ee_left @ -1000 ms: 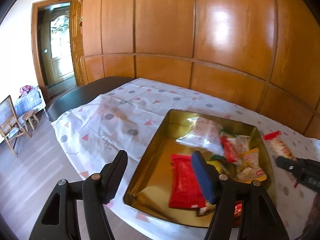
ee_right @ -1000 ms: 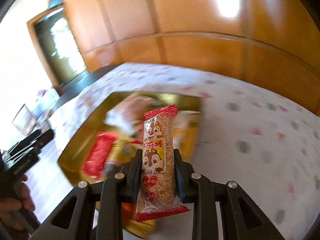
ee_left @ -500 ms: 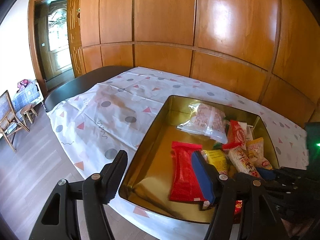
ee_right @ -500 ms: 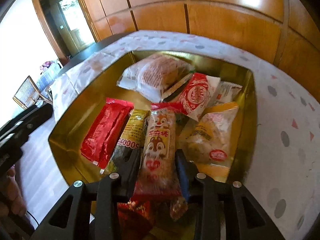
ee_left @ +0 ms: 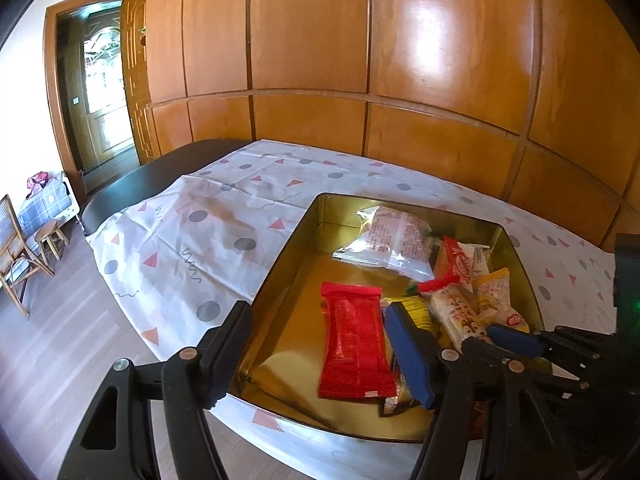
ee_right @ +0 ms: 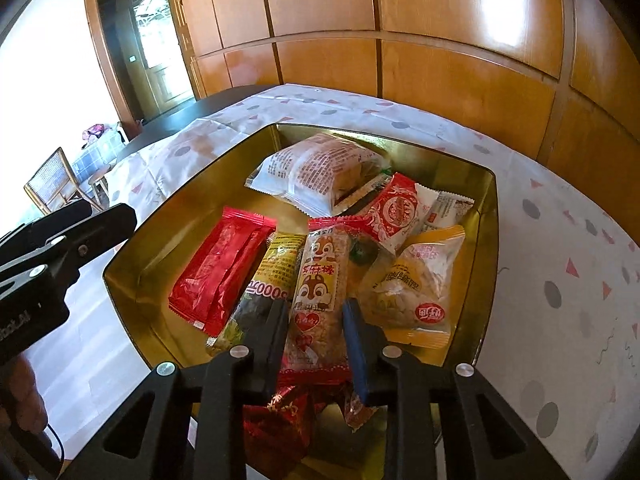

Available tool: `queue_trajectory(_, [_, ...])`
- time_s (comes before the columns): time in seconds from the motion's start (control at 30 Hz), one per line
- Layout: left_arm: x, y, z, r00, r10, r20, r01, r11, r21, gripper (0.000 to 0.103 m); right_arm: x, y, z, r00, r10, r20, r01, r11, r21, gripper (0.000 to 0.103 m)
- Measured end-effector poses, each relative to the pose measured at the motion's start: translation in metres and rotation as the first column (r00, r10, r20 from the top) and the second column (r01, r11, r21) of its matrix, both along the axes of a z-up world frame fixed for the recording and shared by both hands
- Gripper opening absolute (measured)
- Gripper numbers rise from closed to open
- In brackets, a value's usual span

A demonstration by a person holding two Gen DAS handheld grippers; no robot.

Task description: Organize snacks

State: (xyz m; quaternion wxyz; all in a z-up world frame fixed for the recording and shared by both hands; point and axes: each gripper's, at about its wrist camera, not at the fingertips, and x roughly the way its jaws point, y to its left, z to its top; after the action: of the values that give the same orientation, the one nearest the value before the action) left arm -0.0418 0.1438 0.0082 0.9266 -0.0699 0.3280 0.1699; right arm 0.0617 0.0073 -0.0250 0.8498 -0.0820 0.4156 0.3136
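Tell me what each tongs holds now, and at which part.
Right tongs, jaws closing, grip the squirrel-print rice bar by its lower half, over the gold tin. Left tongs stand open and hold nothing.

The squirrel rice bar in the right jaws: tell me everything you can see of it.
The squirrel rice bar is a long clear wrapper with red crimped ends, a cartoon squirrel, red characters on yellow and red hearts, over pale puffed grain. It lies lengthwise inside the gold tin, on the other packets, beside the yellow-black packet. The right gripper is closing its jaws on its lower half, pads against both sides.
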Motion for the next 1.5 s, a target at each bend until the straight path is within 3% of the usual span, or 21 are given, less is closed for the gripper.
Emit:
queue_trajectory(0.3, [-0.003,-0.012,0.006,0.999,-0.034,0.013,0.034,0.999,0.015,0.077,-0.002,-0.011,0.005,0.999,-0.032,-0.027,0.033,0.998,0.053,0.031])
queue_trajectory(0.63, [-0.011,-0.035,0.013,0.995,-0.089,0.038,0.087,0.995,0.04,0.094,-0.036,-0.048,0.034,0.976,-0.169,0.134,0.159,0.984,0.082,0.035])
queue_trajectory(0.9, [-0.015,-0.054,0.012,0.992,-0.126,0.033,0.124,0.991,0.047,0.102,-0.047,-0.07,0.03,0.955,-0.255,0.154,0.248,0.966,0.068,0.036])
queue_trajectory(1.5, [-0.017,-0.059,0.012,0.991,-0.132,0.021,0.131,0.99,0.06,0.103,-0.057,-0.073,0.028,0.947,-0.262,0.183,0.257,0.965,0.052,0.036])
